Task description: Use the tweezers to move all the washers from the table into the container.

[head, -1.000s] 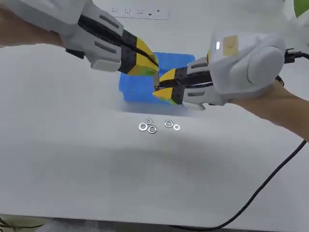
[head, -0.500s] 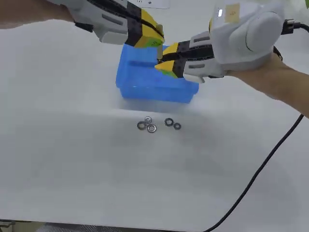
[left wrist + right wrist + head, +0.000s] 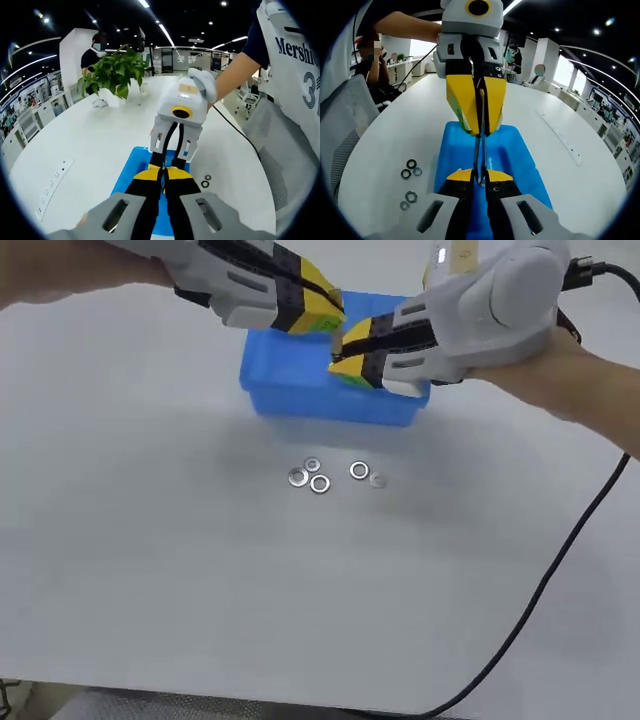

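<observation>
Thin metal tweezers run between the two grippers, above the blue container. My right gripper is shut on one end of the tweezers. My left gripper faces it, its yellow jaws closed on the other end. In the head view the left gripper comes from the upper left and the right gripper from the right, tip to tip over the container. Several steel washers lie on the white table in front of the container, apart from both grippers. The washers also lie left of the container in the right gripper view.
The white table stretches wide around the washers. A black cable trails from the right gripper across the table's right side. A power strip lies on the table beyond the container. A potted plant and people stand far off.
Both grippers have moved together from the container's near edge to above its inside, farther from the washers. The head camera has shifted. The washers lie as before.
</observation>
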Demonstrator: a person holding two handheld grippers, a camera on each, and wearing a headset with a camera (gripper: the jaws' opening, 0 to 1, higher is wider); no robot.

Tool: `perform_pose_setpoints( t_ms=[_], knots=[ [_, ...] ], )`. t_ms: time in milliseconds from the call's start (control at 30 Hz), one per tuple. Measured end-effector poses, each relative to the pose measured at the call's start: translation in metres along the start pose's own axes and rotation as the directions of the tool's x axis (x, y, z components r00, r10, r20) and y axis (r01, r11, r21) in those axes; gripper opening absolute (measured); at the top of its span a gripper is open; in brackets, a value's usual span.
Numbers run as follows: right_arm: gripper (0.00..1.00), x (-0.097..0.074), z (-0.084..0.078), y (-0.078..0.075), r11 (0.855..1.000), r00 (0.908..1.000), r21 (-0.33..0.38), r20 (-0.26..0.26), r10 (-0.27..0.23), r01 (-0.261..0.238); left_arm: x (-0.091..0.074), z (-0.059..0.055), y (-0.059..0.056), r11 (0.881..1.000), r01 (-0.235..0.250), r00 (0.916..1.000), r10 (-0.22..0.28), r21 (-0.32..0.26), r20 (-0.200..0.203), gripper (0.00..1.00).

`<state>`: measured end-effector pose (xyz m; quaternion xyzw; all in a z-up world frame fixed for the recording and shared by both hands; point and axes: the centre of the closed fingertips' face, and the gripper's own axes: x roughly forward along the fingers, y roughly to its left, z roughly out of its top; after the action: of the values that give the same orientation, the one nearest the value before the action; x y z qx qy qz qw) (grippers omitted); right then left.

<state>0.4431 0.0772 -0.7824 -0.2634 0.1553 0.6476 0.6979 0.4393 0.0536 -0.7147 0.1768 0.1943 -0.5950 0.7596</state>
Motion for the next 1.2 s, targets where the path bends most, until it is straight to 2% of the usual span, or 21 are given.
perform_pose_setpoints(
  t_ms=[133, 433, 733, 867, 1033, 1200],
  knots=[
    [0.1, 0.004, -0.007, 0.0, 1.0, 0.9999, 0.01, -0.009, 0.007, -0.006, 0.002, -0.004, 0.001, 1.0, 0.003, 1.0, -0.004, -0.005, -0.008, 0.06],
    [0.11, 0.004, -0.007, -0.002, 1.0, 0.9999, 0.029, -0.011, 0.007, -0.006, 0.004, -0.003, 0.002, 1.0, -0.001, 1.0, 0.0, -0.005, -0.009, 0.06],
    [0.11, -0.001, -0.005, -0.005, 0.999, 0.9997, 0.047, 0.025, 0.006, -0.008, 0.006, -0.001, 0.0, 1.0, 0.005, 0.9999, -0.005, 0.005, -0.011, 0.06],
    [0.1, -0.005, -0.003, -0.007, 0.999, 0.9993, 0.054, 0.038, -0.003, 0.001, 0.004, 0.003, 0.0, 1.0, 0.001, 1.0, -0.001, 0.009, 0.0, 0.06],
    [0.1, -0.01, 0.009, -0.009, 0.998, 0.9971, 0.068, 0.075, -0.012, 0.007, -0.002, 0.014, 0.001, 1.0, -0.013, 0.9991, 0.013, 0.007, 0.041, 0.06],
    [0.1, -0.008, 0.008, -0.008, 0.998, 0.9979, 0.059, 0.063, -0.014, 0.01, -0.002, 0.014, 0.001, 1.0, -0.024, 0.9989, 0.023, 0.016, 0.042, 0.06]
  ],
)
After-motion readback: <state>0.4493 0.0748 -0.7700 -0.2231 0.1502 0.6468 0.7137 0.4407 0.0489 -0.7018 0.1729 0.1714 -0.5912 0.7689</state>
